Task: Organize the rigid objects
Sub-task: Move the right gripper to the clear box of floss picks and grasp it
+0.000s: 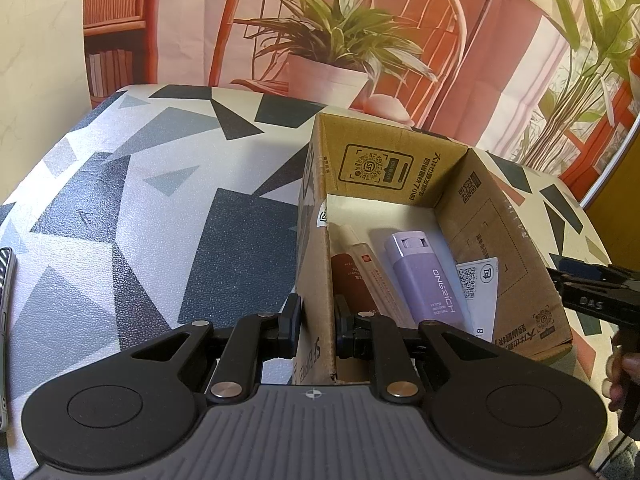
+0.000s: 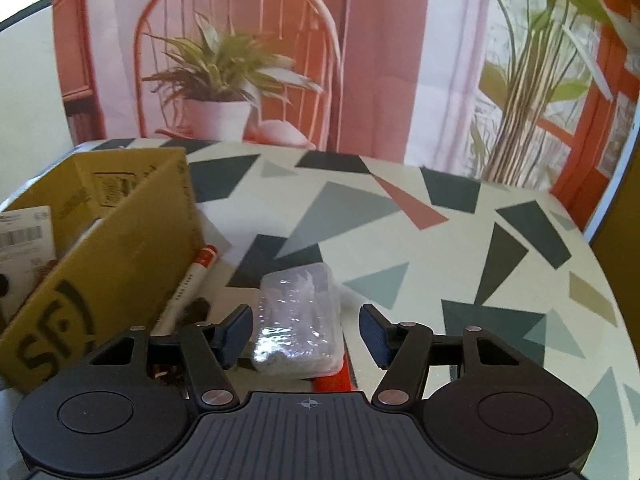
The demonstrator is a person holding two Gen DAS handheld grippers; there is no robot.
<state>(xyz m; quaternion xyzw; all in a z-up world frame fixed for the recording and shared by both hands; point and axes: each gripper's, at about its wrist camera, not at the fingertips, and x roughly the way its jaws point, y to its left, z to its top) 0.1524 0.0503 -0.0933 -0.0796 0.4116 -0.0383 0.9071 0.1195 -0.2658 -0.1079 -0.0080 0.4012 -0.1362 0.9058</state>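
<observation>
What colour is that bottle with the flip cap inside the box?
Pale purple bottle, lavender, clearest in the left wrist view.

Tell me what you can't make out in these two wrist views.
- Dark red tube in the cardboard box: left wrist view, lower end hidden behind the left tongs, which clamp the box wall.
- Red item: right wrist view, mostly under the clear packet; unidentifiable.
- Marker: print blurred.
- Striped object: cut off by the left edge.
- Right tongs: open around the packet, contact unclear.
</observation>
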